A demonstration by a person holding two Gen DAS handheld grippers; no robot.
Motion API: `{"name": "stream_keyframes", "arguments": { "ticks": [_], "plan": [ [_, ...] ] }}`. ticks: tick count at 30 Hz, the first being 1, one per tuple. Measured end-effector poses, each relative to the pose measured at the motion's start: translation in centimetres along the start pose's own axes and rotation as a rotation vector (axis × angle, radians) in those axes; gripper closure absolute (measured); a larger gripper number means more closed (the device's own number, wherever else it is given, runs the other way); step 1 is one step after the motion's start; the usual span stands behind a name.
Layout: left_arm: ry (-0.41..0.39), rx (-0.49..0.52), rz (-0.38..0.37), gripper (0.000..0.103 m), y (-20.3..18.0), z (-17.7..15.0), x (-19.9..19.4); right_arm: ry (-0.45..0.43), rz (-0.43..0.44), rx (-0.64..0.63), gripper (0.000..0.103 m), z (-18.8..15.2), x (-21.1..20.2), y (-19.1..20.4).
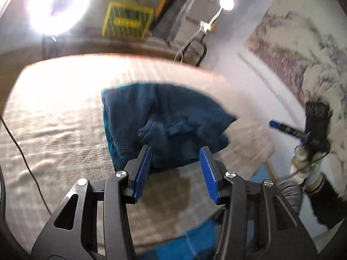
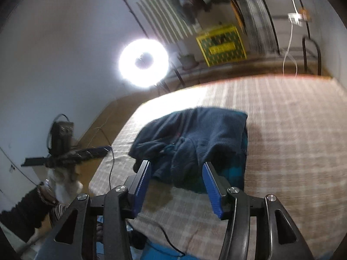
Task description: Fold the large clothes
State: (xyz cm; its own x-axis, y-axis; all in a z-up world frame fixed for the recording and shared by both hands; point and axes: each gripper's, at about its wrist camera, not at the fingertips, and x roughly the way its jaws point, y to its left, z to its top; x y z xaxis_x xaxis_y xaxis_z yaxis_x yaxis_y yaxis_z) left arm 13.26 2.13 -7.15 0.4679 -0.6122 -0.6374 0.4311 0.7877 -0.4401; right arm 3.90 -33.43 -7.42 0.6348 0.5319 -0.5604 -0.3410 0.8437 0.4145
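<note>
Left wrist view shows the dark blue garment lying bunched in a partly folded heap on the bed, straight ahead of and just beyond the left gripper, whose jaws stand apart with nothing between them. Its long axis looks to run away from the person. From the right wrist view the right gripper is likewise spread and empty, the heap dead ahead. Neither hand seems clearly nearer; both hover short of its near edge.
</note>
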Motion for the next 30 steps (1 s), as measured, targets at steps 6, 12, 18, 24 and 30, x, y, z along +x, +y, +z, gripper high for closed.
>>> {"name": "stream_keyframes", "arguments": {
  "ticks": [6,12,18,24,30],
  "plan": [
    [-0.101,0.019,0.023,0.055,-5.7,0.7,-11.0,-0.095,-0.015,-0.103,0.048,0.6,-7.2,3.4],
    [-0.131,-0.003,0.001,0.045,-8.5,1.1,-16.9,-0.153,0.017,-0.128,0.042,1.4,-10.7,4.8],
    [-0.078,-0.132,-0.025,0.045,-7.1,0.6,-16.4,-0.133,0.032,-0.114,0.041,1.4,-11.3,4.7],
    [-0.245,-0.120,0.050,0.045,-7.5,3.9,-24.1,-0.208,-0.021,-0.130,0.041,4.1,-17.3,5.0],
    [-0.327,-0.060,0.142,0.045,-8.8,5.2,-27.8,-0.314,-0.077,-0.181,0.032,6.2,-23.7,6.0]
  ]
}}
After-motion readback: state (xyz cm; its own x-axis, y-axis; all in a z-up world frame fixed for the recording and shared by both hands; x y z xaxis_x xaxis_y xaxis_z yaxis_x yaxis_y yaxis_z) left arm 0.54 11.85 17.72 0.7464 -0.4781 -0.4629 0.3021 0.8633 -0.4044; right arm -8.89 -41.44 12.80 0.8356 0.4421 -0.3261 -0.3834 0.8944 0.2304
